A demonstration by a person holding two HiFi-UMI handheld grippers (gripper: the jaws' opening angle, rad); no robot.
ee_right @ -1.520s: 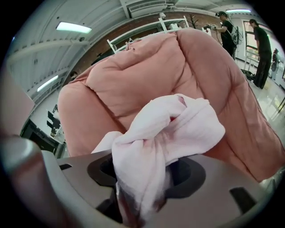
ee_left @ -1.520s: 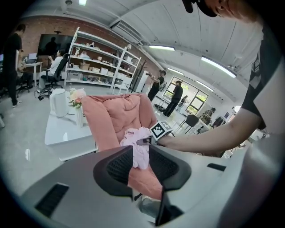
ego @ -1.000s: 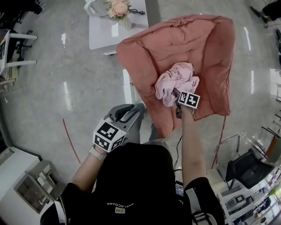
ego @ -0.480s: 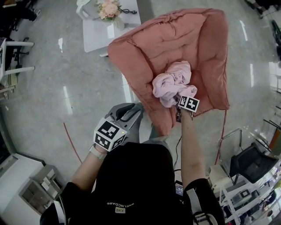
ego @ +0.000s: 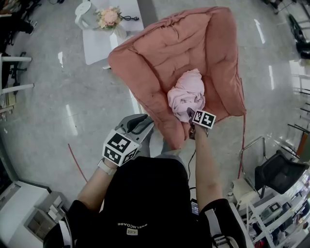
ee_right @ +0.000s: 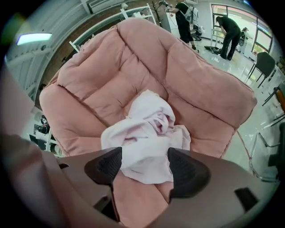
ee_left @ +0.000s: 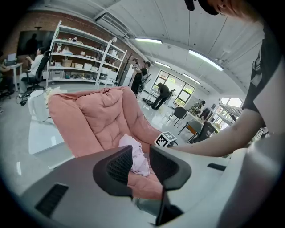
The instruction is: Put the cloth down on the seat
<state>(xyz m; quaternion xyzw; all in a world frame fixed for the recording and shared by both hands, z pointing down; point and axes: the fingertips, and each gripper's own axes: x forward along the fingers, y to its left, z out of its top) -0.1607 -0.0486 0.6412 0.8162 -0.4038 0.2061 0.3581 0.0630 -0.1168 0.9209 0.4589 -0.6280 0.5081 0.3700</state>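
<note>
A crumpled pale pink cloth [ego: 186, 94] lies in a heap on the seat of a salmon-pink padded armchair [ego: 160, 53]. My right gripper [ego: 190, 114] hovers at the cloth's near edge, over the seat's front. In the right gripper view its jaws [ee_right: 144, 167] stand wide open, and the cloth [ee_right: 147, 133] rests on the cushion [ee_right: 111, 75] just beyond them. My left gripper [ego: 144, 122] hangs low by my body, off the chair's front left corner. It is open with a narrow gap [ee_left: 140, 162] and holds nothing. Past it I see the cloth [ee_left: 133, 153] and chair [ee_left: 93, 116].
A white low table [ego: 97, 41] with flowers [ego: 109, 17] and a white kettle [ego: 83, 9] stands left of the chair on the glossy floor. A dark metal-framed chair [ego: 278, 174] is at the right. Shelves [ee_left: 80, 58] and people [ee_left: 162, 93] are far behind.
The right gripper has drawn back a little to the cloth's near edge, and the cloth now sits as a tighter heap on the seat. The left gripper has stayed put.
</note>
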